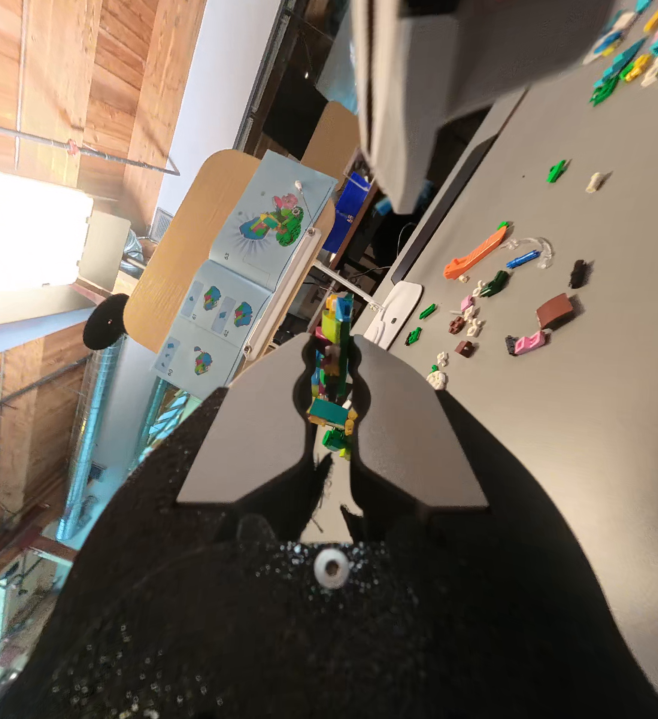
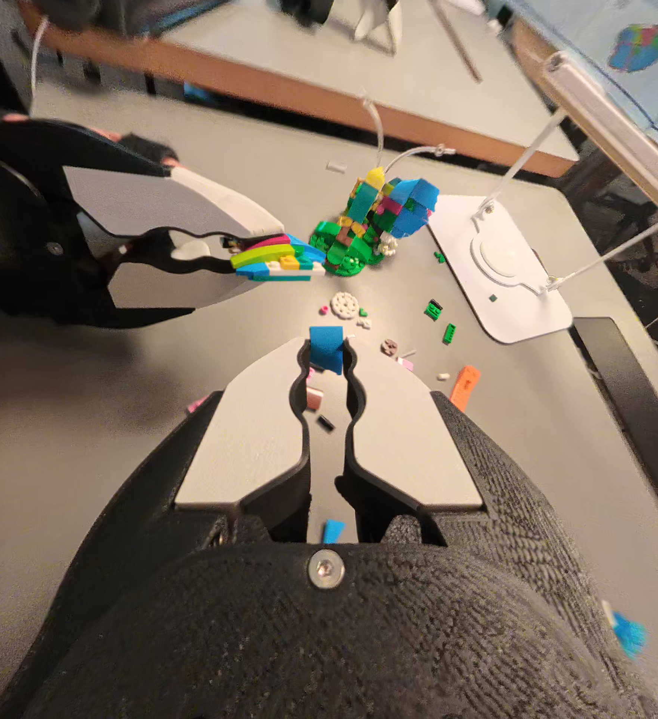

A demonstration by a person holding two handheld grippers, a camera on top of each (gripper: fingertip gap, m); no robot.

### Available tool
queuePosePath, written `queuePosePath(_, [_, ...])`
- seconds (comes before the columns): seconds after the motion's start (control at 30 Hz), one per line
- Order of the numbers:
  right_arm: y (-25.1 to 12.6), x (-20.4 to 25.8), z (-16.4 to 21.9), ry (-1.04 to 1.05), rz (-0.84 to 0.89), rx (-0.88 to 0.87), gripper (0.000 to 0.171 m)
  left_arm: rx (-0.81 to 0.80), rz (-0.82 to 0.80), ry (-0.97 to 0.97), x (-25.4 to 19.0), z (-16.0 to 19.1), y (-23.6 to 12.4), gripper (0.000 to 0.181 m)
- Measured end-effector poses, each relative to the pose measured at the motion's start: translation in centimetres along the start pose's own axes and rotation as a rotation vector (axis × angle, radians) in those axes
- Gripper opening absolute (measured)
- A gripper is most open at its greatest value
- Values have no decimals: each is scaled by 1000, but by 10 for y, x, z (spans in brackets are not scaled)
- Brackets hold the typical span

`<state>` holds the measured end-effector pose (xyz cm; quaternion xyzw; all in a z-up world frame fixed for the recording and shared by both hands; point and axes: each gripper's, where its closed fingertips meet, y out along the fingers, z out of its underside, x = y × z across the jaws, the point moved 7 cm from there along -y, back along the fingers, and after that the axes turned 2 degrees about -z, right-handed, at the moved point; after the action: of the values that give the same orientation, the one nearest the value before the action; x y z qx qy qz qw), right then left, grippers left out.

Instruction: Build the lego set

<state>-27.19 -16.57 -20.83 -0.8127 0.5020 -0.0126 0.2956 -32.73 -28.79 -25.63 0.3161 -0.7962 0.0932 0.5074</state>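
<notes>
Currently left gripper (image 2: 276, 253) jaws clamp the rainbow sub-build (image 2: 280, 260) above the counter (image 2: 86, 389); right gripper (image 2: 325, 350) jaws pinch a blue brick (image 2: 325, 348) at their tips. Risk: shallow tip grip, so the brick may twist or drop during pressing.

It looked like a workshop or studio: timber ceiling (image 1: 86, 58) with bare pipes (image 1: 70, 148) upper left, grey tables (image 2: 241, 163), cables (image 1: 401, 241) under them at upper centre.
</notes>
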Motion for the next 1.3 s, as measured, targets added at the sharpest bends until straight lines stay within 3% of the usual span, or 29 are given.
queuePosePath(0.2, [9, 12, 40, 229, 149, -283, 14, 11, 5, -64, 0, 4, 2, 14])
queuePosePath(0.57, [1, 20, 51, -140, 419, -375, 14, 25, 36, -71, -5, 6, 4, 14])
queuePosePath(1.3, [4, 21, 52, -148, 408, -403, 18, 19, 29, -100, -3, 8, 3, 14])
